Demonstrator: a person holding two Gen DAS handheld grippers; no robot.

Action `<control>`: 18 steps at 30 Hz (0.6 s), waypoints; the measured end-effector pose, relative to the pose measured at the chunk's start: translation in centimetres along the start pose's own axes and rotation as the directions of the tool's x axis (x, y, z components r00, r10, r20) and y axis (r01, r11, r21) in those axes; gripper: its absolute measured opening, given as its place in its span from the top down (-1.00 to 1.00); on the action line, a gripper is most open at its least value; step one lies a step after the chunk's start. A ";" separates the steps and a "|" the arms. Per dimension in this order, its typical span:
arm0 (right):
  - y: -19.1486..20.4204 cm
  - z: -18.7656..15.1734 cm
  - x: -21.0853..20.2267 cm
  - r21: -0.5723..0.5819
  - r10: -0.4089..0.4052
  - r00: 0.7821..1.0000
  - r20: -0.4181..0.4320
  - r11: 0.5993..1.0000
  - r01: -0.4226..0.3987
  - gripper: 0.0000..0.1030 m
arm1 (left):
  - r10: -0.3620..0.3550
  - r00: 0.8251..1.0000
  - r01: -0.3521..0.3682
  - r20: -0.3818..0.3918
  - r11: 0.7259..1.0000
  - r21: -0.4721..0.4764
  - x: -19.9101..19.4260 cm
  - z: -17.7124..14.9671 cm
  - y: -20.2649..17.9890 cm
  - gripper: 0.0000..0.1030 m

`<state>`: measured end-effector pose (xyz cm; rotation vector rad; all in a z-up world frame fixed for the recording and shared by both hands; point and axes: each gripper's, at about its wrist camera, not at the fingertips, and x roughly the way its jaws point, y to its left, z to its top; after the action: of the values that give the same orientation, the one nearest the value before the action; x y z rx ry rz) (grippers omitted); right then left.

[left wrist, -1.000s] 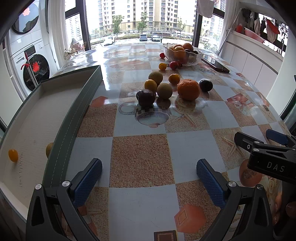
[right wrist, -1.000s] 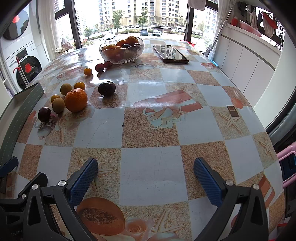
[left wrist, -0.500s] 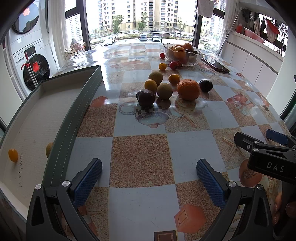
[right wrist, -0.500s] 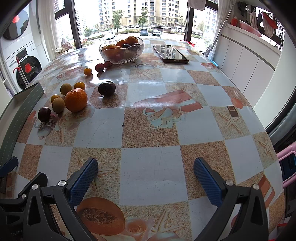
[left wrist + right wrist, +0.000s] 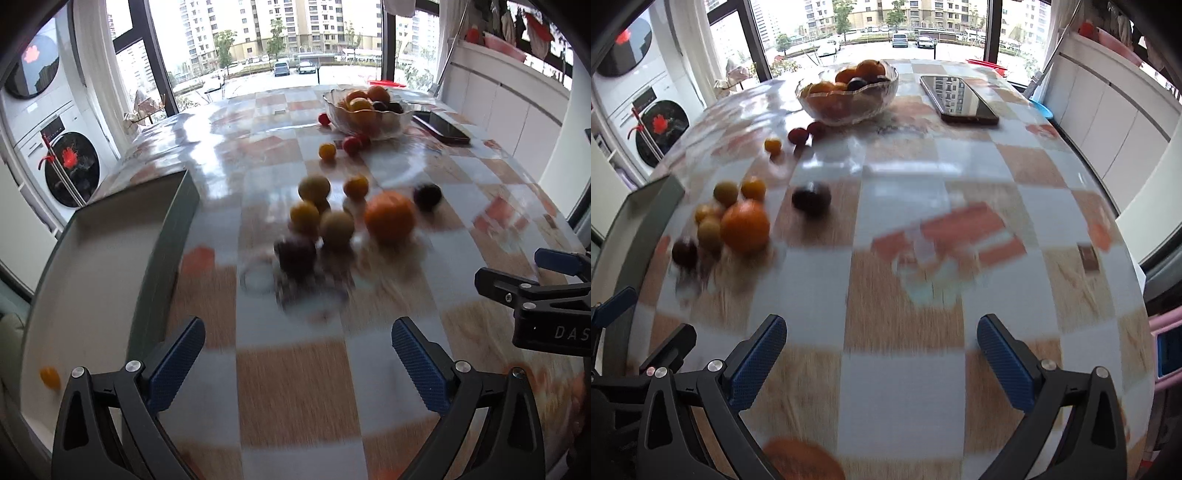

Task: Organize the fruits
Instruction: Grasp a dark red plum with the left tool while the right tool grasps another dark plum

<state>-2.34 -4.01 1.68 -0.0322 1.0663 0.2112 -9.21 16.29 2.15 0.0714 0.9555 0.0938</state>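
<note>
Left hand-held gripper [image 5: 295,363]: your jaws wide, empty.
Right hand-held gripper [image 5: 881,354]: wide, empty.
Fruits: cluster around orange [image 5: 389,218], ahead of your left gripper, right of tray [image 5: 162,236].

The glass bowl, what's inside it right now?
The glass bowl holds several oranges and a couple of dark plums, piled above the rim. Whatever lies beneath that top layer is covered, and the patterned glass blurs the rest.
</note>
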 end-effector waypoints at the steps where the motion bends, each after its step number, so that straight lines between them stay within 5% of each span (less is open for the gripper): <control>1: 0.0 0.8 0.4 0.000 -0.002 1.000 0.001 1.000 0.002 -0.99 | -0.003 1.000 0.002 -0.009 1.000 -0.010 0.5 0.6 0.1 -0.98; 12: 2.6 5.0 3.1 -0.085 0.081 0.995 0.063 0.994 -0.075 -0.57 | -0.025 0.999 0.021 -0.046 0.996 -0.091 4.3 3.7 1.2 -0.70; 15: 3.4 5.6 3.3 -0.107 0.093 0.993 0.077 0.991 -0.085 -0.12 | -0.041 0.999 0.038 -0.034 0.994 -0.101 4.3 3.8 1.3 -0.46; 17: 3.9 5.7 3.2 -0.118 0.131 0.988 0.076 0.986 -0.122 0.39 | -0.059 0.998 0.057 -0.024 0.994 -0.095 4.2 3.9 1.1 -0.10; 18: 4.0 5.5 3.1 -0.117 0.144 0.987 0.074 0.984 -0.135 0.41 | -0.065 0.998 0.063 -0.020 0.994 -0.092 4.0 3.7 1.1 0.02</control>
<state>3.13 1.09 2.00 -0.0492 0.9750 0.3961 -3.93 17.80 1.18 -0.0448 0.9745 0.0788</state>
